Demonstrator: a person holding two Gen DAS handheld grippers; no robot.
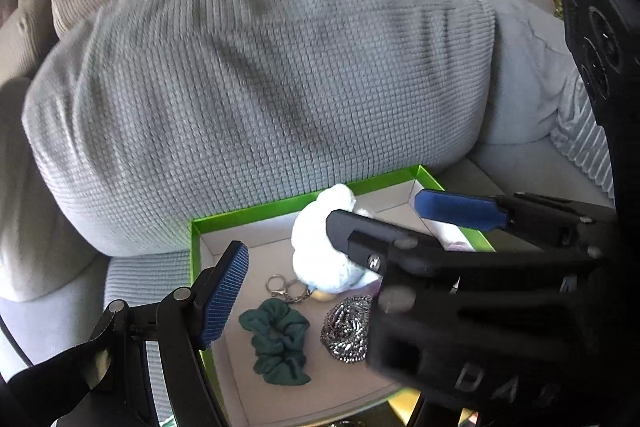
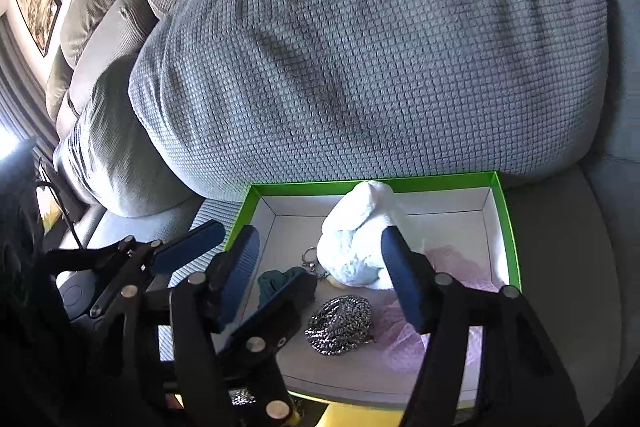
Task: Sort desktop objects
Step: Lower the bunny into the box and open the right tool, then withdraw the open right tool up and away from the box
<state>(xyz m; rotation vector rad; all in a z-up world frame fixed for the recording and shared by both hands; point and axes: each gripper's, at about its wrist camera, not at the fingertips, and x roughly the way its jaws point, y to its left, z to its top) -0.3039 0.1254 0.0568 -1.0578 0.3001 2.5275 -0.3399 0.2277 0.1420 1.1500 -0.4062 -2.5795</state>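
— Box (image 2: 506, 223)?
— Cardboard, glossy green rim, matt white inside.
— Contents?
— Scourer (image 2: 340, 325): coiled shiny metal wire. Scrunchie (image 1: 280, 341): matt green cloth, gathered. Key rings (image 1: 286, 289): bright metal. Toy (image 2: 358, 247): white fuzzy plush. Pink sheet (image 2: 404, 339): thin, perhaps netting; the view is hazy.
— Surroundings?
— Cushion (image 2: 360, 47): grey waffle-weave cloth, rough. Gripper pads (image 1: 224, 293): blue, finely ribbed, on matt black plastic.
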